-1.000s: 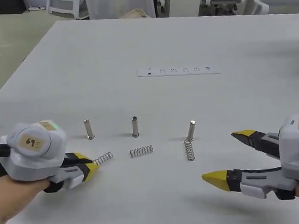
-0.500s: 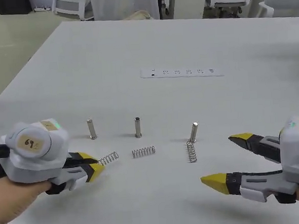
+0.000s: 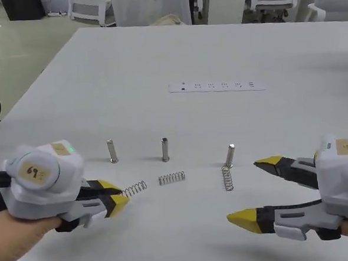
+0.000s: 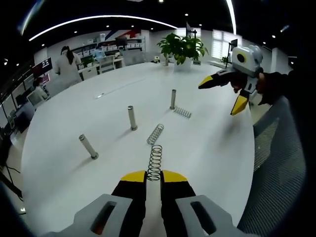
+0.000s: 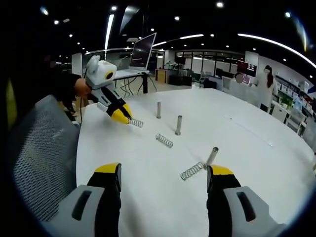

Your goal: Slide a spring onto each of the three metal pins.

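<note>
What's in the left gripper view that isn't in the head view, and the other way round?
Left gripper view alone: a leafy potted plant past the table's far end, and a person standing in the background. Head view alone: the numbered sticker on top of the left tool, and the hand holding that tool. Both: three upright bare pins, the left tool pinching one spring's end, two springs lying loose, and the right tool, open.

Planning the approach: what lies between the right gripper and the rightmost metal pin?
A coiled wire spring, lying by the base of the silver pin, in the right gripper view.
</note>
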